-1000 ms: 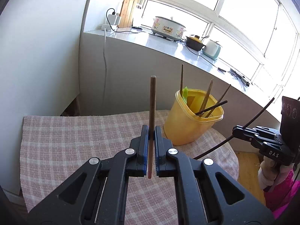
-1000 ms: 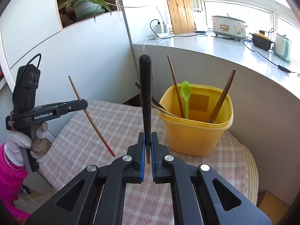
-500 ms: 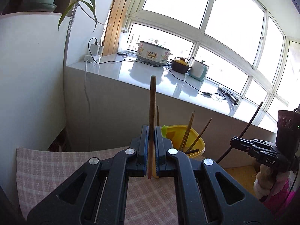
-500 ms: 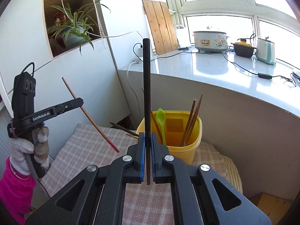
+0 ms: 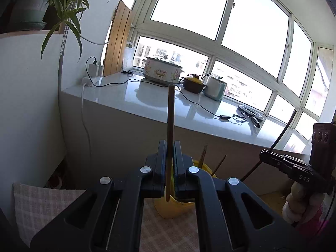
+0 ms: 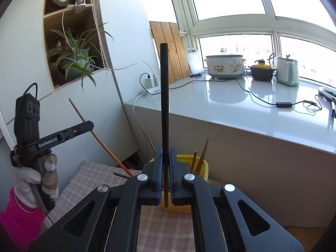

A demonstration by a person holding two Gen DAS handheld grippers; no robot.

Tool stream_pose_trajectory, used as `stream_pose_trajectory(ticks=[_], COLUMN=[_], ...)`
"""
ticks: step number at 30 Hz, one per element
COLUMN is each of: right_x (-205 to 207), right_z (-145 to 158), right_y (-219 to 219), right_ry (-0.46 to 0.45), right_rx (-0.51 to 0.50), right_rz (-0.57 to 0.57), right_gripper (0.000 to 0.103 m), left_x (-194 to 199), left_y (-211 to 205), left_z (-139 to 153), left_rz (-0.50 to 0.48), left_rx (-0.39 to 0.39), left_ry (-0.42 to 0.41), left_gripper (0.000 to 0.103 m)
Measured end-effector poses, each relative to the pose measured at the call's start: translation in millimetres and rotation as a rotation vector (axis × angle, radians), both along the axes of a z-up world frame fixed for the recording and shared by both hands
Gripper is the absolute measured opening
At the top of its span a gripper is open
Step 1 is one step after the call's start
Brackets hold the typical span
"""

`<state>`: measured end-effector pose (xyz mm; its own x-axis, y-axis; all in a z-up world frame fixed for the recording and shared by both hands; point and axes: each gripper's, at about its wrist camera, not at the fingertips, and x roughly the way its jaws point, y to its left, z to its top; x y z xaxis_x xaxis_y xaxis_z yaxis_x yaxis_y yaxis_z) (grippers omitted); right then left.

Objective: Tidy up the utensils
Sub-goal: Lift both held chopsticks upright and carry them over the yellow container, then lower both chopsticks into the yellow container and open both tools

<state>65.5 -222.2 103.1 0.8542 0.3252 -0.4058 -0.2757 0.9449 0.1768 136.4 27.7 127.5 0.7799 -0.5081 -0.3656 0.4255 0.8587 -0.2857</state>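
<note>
My left gripper (image 5: 169,147) is shut on a brown chopstick (image 5: 170,126) that stands upright between the jaws. My right gripper (image 6: 166,155) is shut on a black chopstick (image 6: 164,96), also upright. The yellow utensil tub (image 5: 168,210) sits on the checked cloth, mostly hidden behind each gripper; it also shows in the right wrist view (image 6: 203,168). Several chopsticks stick out of it. The left gripper (image 6: 88,125) with its brown chopstick shows at the left of the right wrist view. The right gripper (image 5: 264,154) shows at the right of the left wrist view.
A checked cloth (image 6: 88,178) covers the small table. Behind it runs a white counter (image 6: 241,105) with a slow cooker (image 6: 224,66), a dark pot (image 6: 261,72), a kettle (image 6: 286,71) and cables. A potted plant (image 6: 73,63) stands in a wall niche.
Both grippers have risen and tilted upward, each still holding its chopstick. The yellow tub has dropped low in both views and is now mostly hidden behind the jaws.
</note>
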Motion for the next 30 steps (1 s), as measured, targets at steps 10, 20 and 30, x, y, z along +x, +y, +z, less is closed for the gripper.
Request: stream_pose_trajectory(ticks=[10, 20, 30], right_x=[11.8, 41.6, 53.6], right_z=[10.2, -5.8, -22.1], right_y=[-10.5, -9.5, 3.1], right_ry=[-0.030, 0.023, 0.063], right_rx=[0.032, 0.019, -0.046], right_rz=[-0.034, -0.059, -0.055], right_gripper=[0.004, 0.004, 0.004], left_x=[16.1, 25.5, 30.9], left_y=[-19.5, -35.3, -38.1], left_z=[6.8, -9.3, -25.7], left_rz=[-0.013, -0.029, -0.025], left_rx=[-0.002, 0.020, 0.033], left_ry=[-0.003, 0.035, 0.074], left_gripper=[0.003, 0.003, 0.003])
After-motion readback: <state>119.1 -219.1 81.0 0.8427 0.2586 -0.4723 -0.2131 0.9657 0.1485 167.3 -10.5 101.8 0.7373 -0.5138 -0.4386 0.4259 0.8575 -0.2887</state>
